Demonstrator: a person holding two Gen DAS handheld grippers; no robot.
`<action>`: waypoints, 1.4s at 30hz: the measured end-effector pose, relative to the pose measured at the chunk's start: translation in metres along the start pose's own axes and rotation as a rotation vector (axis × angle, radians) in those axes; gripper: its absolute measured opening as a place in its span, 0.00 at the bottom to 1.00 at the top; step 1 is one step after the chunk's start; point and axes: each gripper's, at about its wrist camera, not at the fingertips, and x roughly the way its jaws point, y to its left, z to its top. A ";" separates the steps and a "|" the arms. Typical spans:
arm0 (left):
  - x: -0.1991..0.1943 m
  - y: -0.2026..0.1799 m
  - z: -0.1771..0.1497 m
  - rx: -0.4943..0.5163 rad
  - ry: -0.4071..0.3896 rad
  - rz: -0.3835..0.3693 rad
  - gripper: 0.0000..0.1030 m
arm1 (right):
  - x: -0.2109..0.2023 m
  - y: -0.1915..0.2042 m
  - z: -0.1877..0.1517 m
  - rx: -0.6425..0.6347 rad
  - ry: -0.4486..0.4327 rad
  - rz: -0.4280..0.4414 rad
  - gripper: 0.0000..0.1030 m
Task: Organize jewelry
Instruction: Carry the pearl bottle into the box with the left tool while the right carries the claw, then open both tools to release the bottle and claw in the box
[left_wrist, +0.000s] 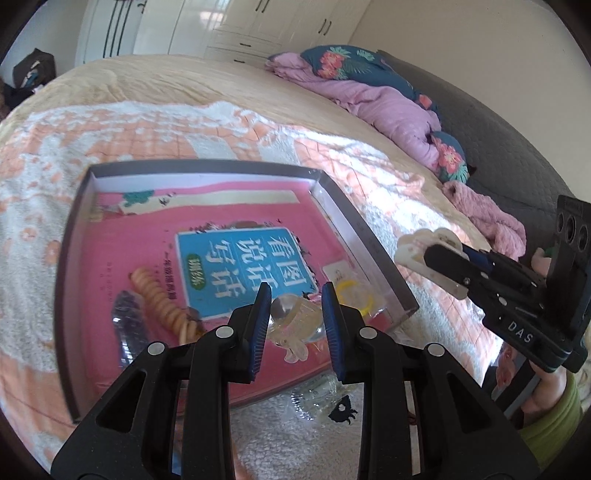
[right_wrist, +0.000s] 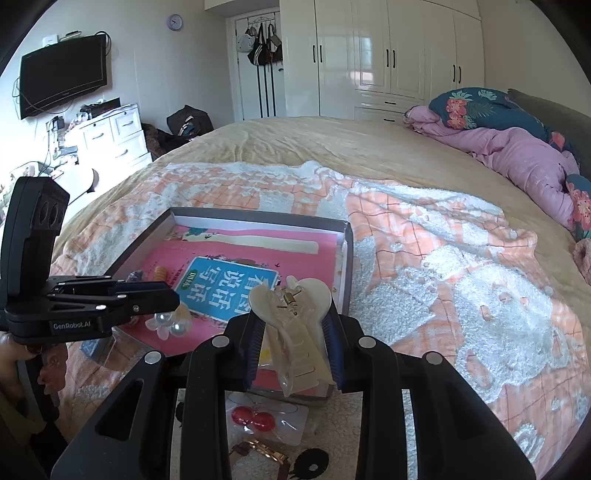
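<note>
My right gripper (right_wrist: 293, 325) is shut on a cream hair claw clip (right_wrist: 291, 295), held above the near right corner of a shallow grey box (right_wrist: 258, 216). In the left wrist view the same clip (left_wrist: 413, 247) sticks out of the right gripper (left_wrist: 432, 254) beside the box's right wall (left_wrist: 365, 236). My left gripper (left_wrist: 295, 295) is open just above a clear flower hair piece with pearls (left_wrist: 291, 321) that lies on a pink book (left_wrist: 236, 229) in the box. An orange spiral hair tie (left_wrist: 162, 299) and a purple piece (left_wrist: 127, 317) lie to its left.
The box rests on a fluffy peach and white blanket (right_wrist: 443, 266) on a bed. Bagged red earrings (right_wrist: 255, 419), a rose-gold bracelet (right_wrist: 266, 452) and a black piece (right_wrist: 314, 461) lie in front of the box. A bagged yellow ring (left_wrist: 354, 295) sits in its right corner. Pink bedding (right_wrist: 517, 155) is piled far right.
</note>
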 end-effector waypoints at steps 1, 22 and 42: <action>0.002 0.001 -0.001 -0.003 0.006 -0.006 0.20 | 0.001 -0.002 0.000 0.006 0.003 -0.005 0.28; 0.019 0.011 -0.007 -0.005 0.067 0.027 0.20 | 0.058 -0.012 -0.007 0.092 0.070 -0.079 0.28; 0.014 0.018 -0.004 -0.018 0.055 0.043 0.20 | 0.027 -0.015 -0.014 0.142 0.022 -0.039 0.73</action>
